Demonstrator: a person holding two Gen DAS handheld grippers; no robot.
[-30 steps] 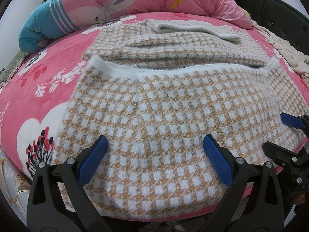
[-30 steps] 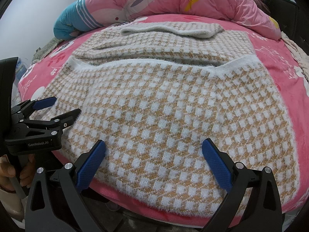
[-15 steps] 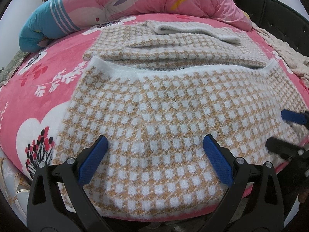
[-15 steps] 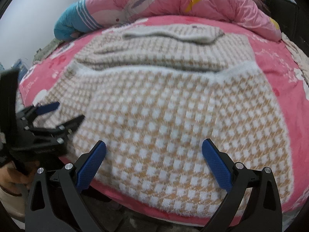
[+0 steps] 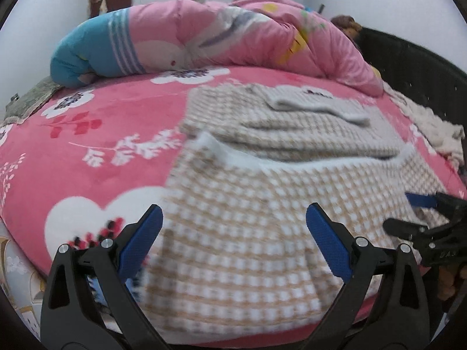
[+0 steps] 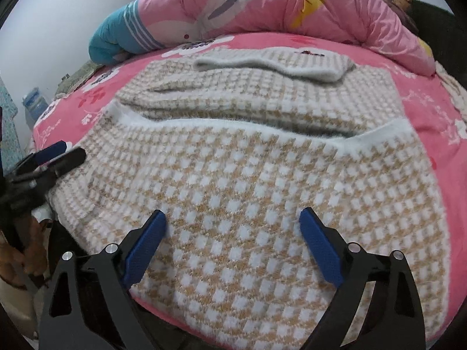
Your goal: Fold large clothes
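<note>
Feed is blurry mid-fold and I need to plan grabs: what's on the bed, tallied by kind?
Checked knit garment: 1
Pink quilt, bunched at the far side: 1
Cream knit throw at the bed's right edge: 1
Total: 3

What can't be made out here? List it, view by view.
- Left wrist view: the tan-and-white checked fuzzy sweater is motion-blurred; its near hem drops out of sight over the edge of the pink floral bed cover.
- Left wrist view: the right gripper is cut off by the frame edge.
- Right wrist view: the left gripper is blurred at the edge.
- Right wrist view: the sweater's small dark neck label is too small to read.
</note>
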